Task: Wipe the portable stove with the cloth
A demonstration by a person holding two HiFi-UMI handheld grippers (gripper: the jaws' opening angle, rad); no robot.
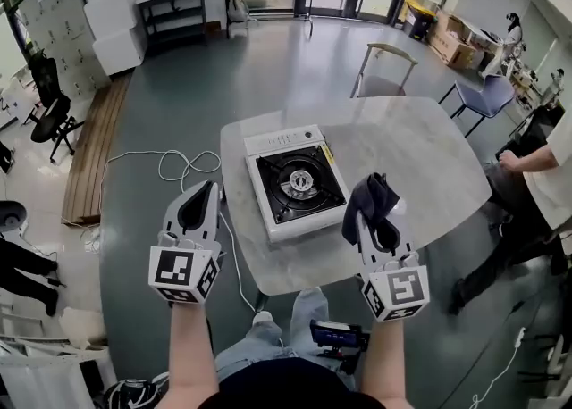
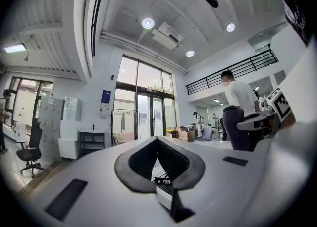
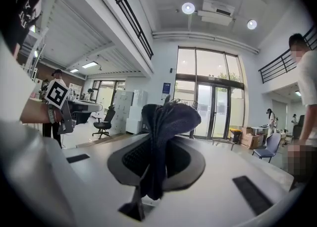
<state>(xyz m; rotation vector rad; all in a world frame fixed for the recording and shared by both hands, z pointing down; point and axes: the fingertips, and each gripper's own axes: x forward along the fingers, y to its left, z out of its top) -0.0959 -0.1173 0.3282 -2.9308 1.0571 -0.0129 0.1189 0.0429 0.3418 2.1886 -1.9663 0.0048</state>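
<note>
cloth being gripped by right gripper, right of portable stove; left gripper being held closed, empty, left of it.

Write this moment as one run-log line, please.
right gripper: shut on cloth | left gripper: shut, empty | portable stove: on table, cloth not on it

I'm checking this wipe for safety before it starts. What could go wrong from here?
1. The cloth is only pinched in the right tool, with folds hanging loose; it may snag on the burner grate or pull free.
2. The left tool is shut, empty and off the table, so the stove, near the table's left edge, is unbraced and might slide when wiped.
</note>
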